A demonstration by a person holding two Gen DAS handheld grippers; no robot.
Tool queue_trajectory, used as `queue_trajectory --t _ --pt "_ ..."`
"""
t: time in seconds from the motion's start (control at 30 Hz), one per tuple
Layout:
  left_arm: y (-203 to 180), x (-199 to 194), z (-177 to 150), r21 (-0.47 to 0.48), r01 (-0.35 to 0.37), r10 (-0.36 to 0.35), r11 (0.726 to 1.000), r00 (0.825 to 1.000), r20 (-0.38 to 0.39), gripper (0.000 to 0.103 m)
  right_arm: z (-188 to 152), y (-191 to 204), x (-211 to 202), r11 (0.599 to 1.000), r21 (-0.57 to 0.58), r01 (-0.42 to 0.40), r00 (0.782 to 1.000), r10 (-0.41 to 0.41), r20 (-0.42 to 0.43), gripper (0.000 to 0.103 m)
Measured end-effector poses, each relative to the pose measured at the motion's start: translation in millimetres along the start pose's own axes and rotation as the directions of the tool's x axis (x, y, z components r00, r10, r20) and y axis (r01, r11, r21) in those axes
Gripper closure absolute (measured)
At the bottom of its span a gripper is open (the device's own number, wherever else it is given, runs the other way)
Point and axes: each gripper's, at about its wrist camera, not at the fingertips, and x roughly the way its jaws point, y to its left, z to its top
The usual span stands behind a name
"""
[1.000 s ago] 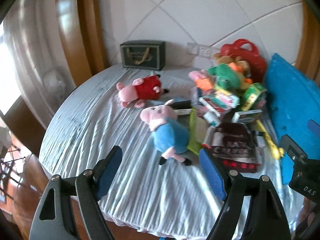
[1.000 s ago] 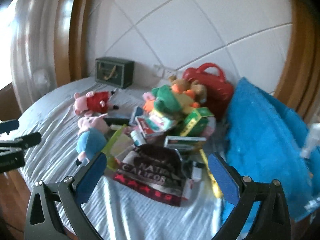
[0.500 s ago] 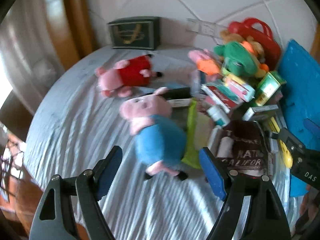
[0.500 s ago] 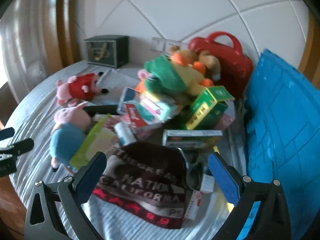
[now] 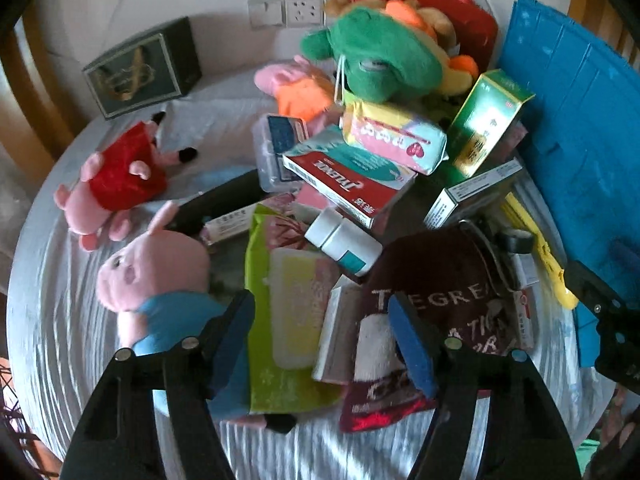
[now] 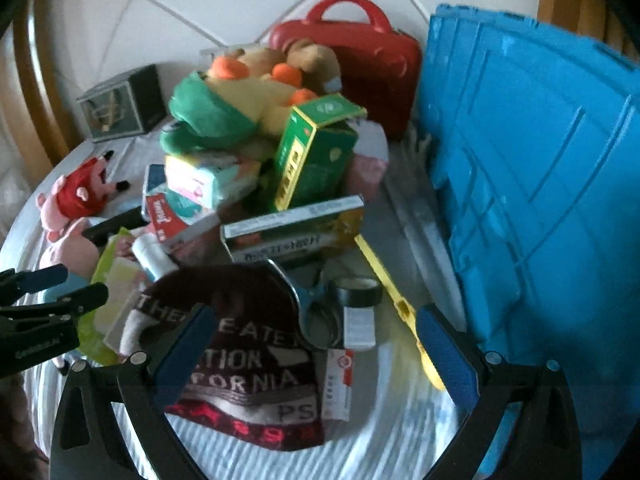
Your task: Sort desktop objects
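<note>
Nearest to the left gripper [image 5: 322, 340], whose jaws stand wide apart and hold nothing, lies the green wet-wipe pack [image 5: 282, 320], directly between the fingers on the table [image 5: 60, 320]. I judge it soft and a little slippery, because it is a foil pouch; a grip across its narrow width should hold better than one on the flat lid. Just beside it on the left is the pig plush in blue [image 5: 160, 280], light and squashy, and easy to take around the body.

The right gripper [image 6: 310, 344] is also wide open and empty. It hovers above the dark printed cloth [image 6: 240, 356], which is limp and will probably fold and hang down when lifted, so pinching a bunched edge seems wise. Near it are a roll of black tape [image 6: 358, 290], a yellow utility knife [image 6: 400, 304] and a small white bottle [image 5: 344, 242], which looks smooth and round and may roll.

Farther away the stiff cartons are piled: a red and white box [image 5: 344, 184], a green carton [image 6: 316, 152] leaning upright, and a pink packet [image 5: 394, 136]. They look light, but the pile may slide if one is pulled out.

Behind them rest a green plush [image 5: 376, 56], a red case [image 6: 372, 44], a pig plush in red [image 5: 116, 176] and, on the right, a blue crate [image 6: 540, 168].
</note>
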Motion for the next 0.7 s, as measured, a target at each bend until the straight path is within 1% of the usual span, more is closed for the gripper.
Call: queue_trajectory --t 0.17,0.27,0.33,0.4,0.53,0.7 --pt "6.9 21.6 4.6 0.008 -0.012 0.012 1.0 0.999 -0.046 0.034 -4.2 -2.7 24.5 1.0 0.005 -0.006 0.999 0.006 -0.046 0.001" --pt "4.2 32.2 10.7 -0.005 0.003 -0.003 1.0 0.998 -0.062 0.034 -6.2 -9.5 38.3 1.0 0.023 0.0 0.997 0.002 -0.078 0.001" --pt "-1.2 36.9 12.9 0.0 0.004 -0.004 1.0 0.998 -0.061 0.034 -6.7 -13.4 44.1 1.0 0.026 0.008 0.996 -0.006 -0.09 0.007" --pt "-7.2 44.6 13.5 0.0 0.013 -0.012 1.0 0.997 -0.073 0.045 -7.0 -17.2 49.1 0.999 0.028 0.016 0.995 -0.013 -0.099 0.012" --pt "-14.1 56.4 18.1 0.0 0.026 -0.026 1.0 0.996 -0.091 0.045 -7.2 -24.3 61.7 0.999 0.039 0.013 0.992 -0.008 -0.122 0.013" --pt "-17.2 70.4 29.1 -0.016 0.031 -0.032 0.999 0.994 -0.105 0.045 -6.6 -27.7 83.6 0.998 0.061 -0.017 0.985 0.027 -0.173 0.015"
